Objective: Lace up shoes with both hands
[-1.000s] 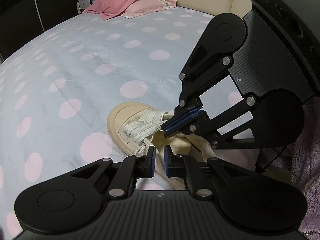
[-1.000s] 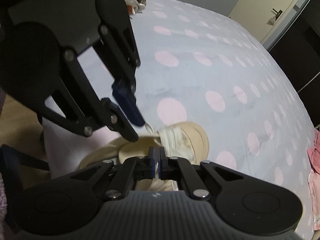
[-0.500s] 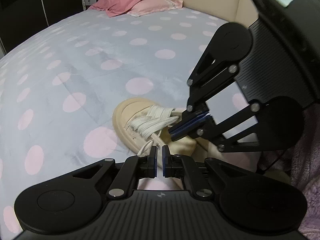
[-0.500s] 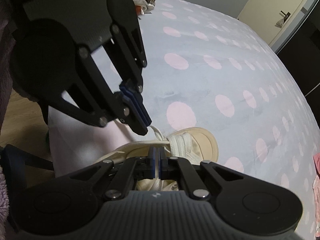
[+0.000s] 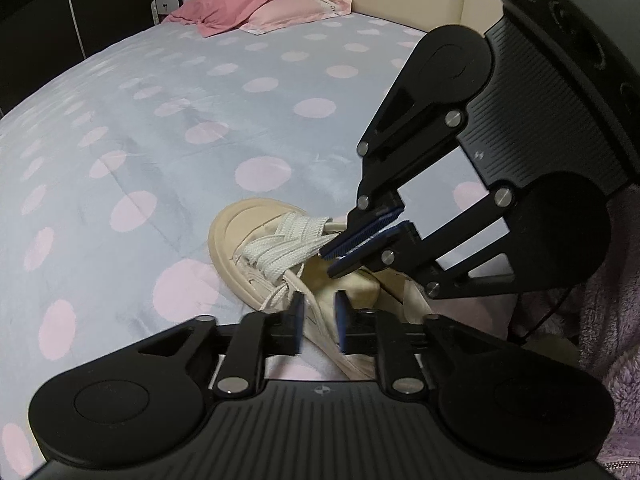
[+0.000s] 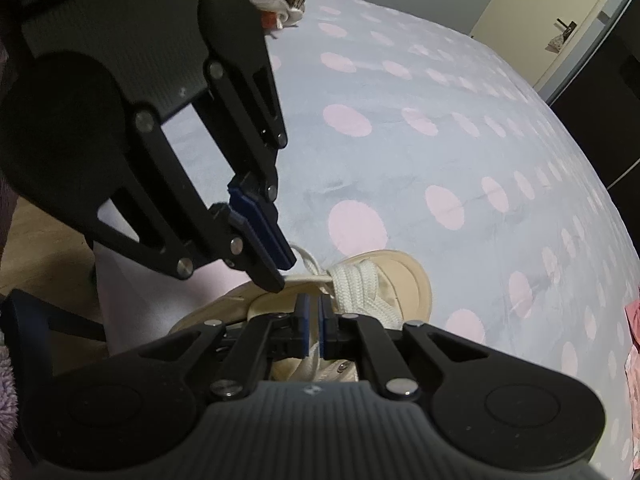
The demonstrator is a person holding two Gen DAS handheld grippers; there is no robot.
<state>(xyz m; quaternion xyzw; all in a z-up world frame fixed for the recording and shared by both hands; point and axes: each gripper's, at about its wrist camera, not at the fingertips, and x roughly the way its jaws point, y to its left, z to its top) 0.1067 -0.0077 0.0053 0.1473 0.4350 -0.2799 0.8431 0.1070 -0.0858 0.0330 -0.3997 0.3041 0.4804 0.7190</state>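
1. Left wrist view gives me the cream canvas sneaker with a thick rubber sole (image 5: 256, 240) lying on the grey-blue bedspread with pale pink dots (image 5: 160, 152), toe pointing away, close to the near edge of the bed.
2. My left gripper (image 5: 319, 322) sits at the bottom of that view with its blue-padded jaws opening; they are blurred, a clear gap stands between them, and only the sneaker's side shows through it. I see no lace pinched there.
3. My right gripper (image 5: 362, 246) reaches in from the right of the same view, its blue pads nearly together at the flat off-white shoelaces (image 5: 280, 250) crossing the sneaker's front.
4. Right wrist view shows the right gripper (image 6: 314, 326) from behind, with a narrow slot between its pads and a strand of the shoelaces (image 6: 360, 284) running down through that slot; I cannot tell whether the pads actually press it.
5. Left gripper (image 6: 280, 270) comes in from the upper left of this view, tips just above the sneaker (image 6: 404, 276) where a lace loop sticks up.
6. Far off on the bedspread (image 6: 440, 140) lie two pink pillows (image 5: 248, 8).
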